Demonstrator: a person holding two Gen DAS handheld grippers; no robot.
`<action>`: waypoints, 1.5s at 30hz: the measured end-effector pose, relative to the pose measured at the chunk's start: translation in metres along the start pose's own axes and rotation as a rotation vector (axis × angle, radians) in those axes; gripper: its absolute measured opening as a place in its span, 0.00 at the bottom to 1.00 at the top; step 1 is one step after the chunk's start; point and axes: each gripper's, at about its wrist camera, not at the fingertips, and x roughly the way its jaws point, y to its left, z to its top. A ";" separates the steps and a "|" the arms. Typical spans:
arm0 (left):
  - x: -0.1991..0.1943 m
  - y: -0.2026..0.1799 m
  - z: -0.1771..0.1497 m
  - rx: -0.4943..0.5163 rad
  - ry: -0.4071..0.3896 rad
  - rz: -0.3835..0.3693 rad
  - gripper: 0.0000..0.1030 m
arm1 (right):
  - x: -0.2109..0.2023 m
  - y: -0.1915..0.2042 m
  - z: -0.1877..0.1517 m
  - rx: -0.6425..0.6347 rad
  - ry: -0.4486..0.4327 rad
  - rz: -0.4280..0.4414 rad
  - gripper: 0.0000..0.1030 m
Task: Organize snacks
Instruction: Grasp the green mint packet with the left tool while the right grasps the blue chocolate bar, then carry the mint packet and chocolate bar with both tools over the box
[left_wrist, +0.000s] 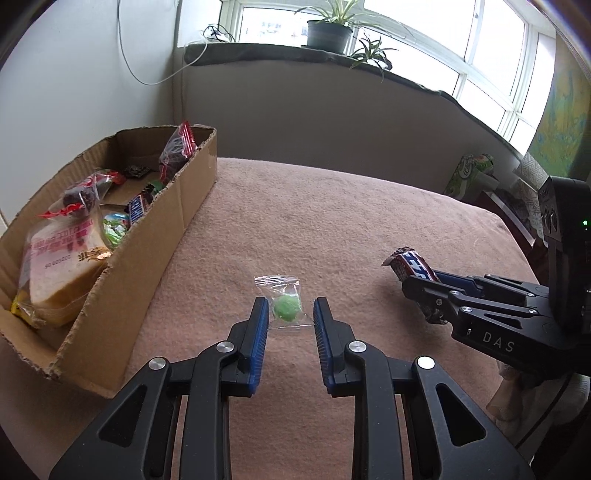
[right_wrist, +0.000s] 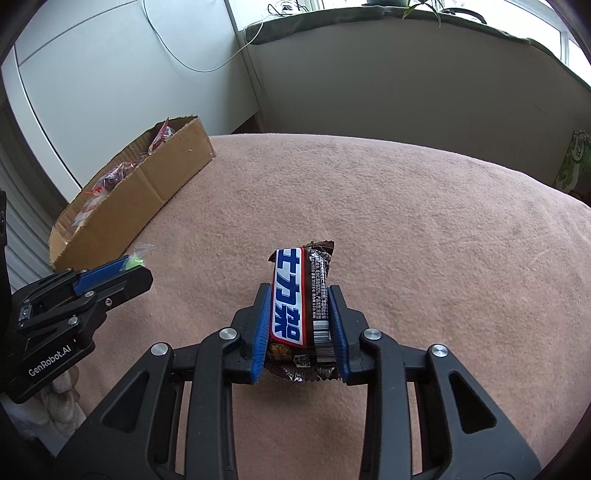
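A green candy in a clear wrapper (left_wrist: 285, 305) lies on the pink blanket (left_wrist: 332, 221), between the fingertips of my left gripper (left_wrist: 290, 308), which is open around it. My right gripper (right_wrist: 300, 295) is shut on a brown, blue and white chocolate bar (right_wrist: 301, 306) and holds it just above the blanket; it shows at the right in the left wrist view (left_wrist: 415, 284). The cardboard box (left_wrist: 140, 266) at the left holds several snacks, among them wrapped bread (left_wrist: 59, 273). The box also shows in the right wrist view (right_wrist: 147, 188), beyond the left gripper (right_wrist: 125, 267).
A low grey wall with a window sill and potted plants (left_wrist: 332, 29) runs behind the blanket. A green and white carton (left_wrist: 469, 177) stands at the far right edge. A white cable (left_wrist: 147, 70) hangs on the wall behind the box.
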 end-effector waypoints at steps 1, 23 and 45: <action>-0.004 0.000 -0.001 0.001 -0.006 -0.007 0.22 | -0.003 0.000 -0.002 0.004 -0.001 -0.002 0.30; -0.076 0.040 -0.015 -0.064 -0.135 -0.071 0.22 | -0.057 0.058 -0.014 0.016 -0.074 0.044 0.30; -0.101 0.129 0.018 -0.142 -0.254 0.074 0.22 | -0.044 0.162 0.062 -0.168 -0.147 0.134 0.30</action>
